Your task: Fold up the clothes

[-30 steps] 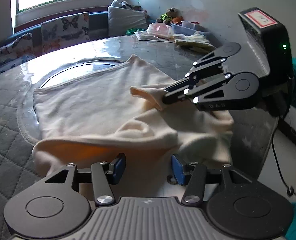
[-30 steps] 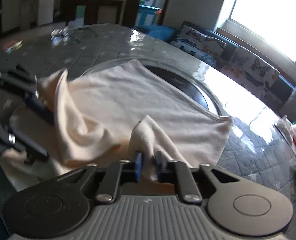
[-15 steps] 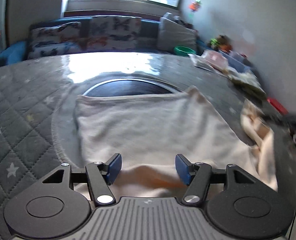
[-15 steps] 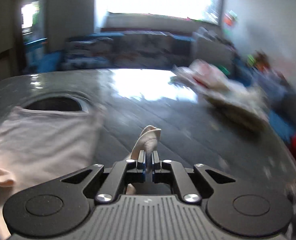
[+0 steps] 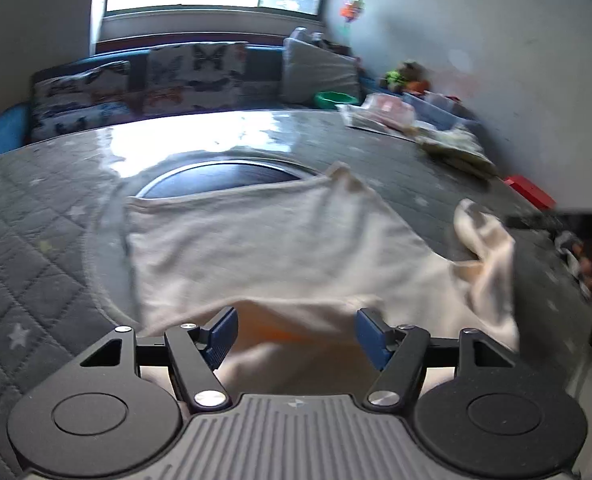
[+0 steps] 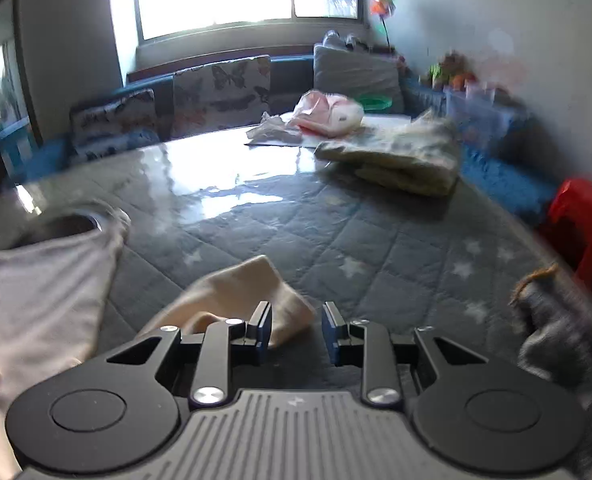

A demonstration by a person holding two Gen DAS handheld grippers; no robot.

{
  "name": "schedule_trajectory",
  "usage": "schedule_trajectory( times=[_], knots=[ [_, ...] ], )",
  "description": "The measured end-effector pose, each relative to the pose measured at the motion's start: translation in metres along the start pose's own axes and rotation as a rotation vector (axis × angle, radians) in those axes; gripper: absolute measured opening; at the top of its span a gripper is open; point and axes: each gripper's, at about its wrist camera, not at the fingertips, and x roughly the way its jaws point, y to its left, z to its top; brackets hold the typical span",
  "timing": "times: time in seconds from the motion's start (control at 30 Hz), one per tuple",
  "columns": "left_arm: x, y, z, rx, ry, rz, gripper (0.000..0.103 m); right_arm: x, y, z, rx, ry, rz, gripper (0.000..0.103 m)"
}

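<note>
Cream-coloured soft knit garment [image 5: 279,240] lies spread on the grey quilted counter [image 5: 35,248]. My left hand-held gripper [image 5: 296,330] is released; my right hand-held gripper [image 6: 297,330], jaws just opening, has let go of the sleeve end [image 6: 251,292]. Light, limp, and likely to sag, it is best pinched at hems or corners.

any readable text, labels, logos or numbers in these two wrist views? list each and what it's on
No readable words or numbers in either view.
Left gripper: a small pale emblem on its grey ribbed body, too small to read.
Right gripper: the same kind of small mark on its grey body, too small to read.
Cream garment, table, cushions: no lettering; the cushions carry only butterfly prints.
Bags at the table's far side: too blurred to tell.
</note>
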Motion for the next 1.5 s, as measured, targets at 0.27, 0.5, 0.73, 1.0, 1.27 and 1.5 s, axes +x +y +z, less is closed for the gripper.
schedule_trajectory(
  times=[0.27,0.5,0.73,1.0,1.27,1.5],
  knots=[
    [0.013,-0.025,-0.016,0.062,0.058,-0.029,0.069,0.033,-0.009,-0.001,0.06,0.034,0.008,0.015],
    [0.017,-0.028,-0.024,0.081,0.078,-0.039,0.071,0.007,-0.009,-0.002,-0.067,-0.023,-0.064,0.005],
    [0.016,-0.028,-0.028,0.122,0.077,-0.053,0.073,-0.015,-0.036,-0.01,-0.17,-0.01,-0.207,0.006],
    [0.013,-0.028,-0.026,0.115,0.078,-0.04,0.073,-0.019,-0.042,-0.021,-0.15,-0.043,-0.241,0.013],
    [0.006,-0.036,-0.018,0.137,0.04,-0.009,0.073,-0.006,-0.001,-0.024,-0.216,-0.012,-0.019,0.022],
    [0.018,-0.042,-0.007,0.177,0.035,-0.037,0.073,0.001,0.002,-0.026,-0.188,0.021,-0.024,0.032]
  ],
)
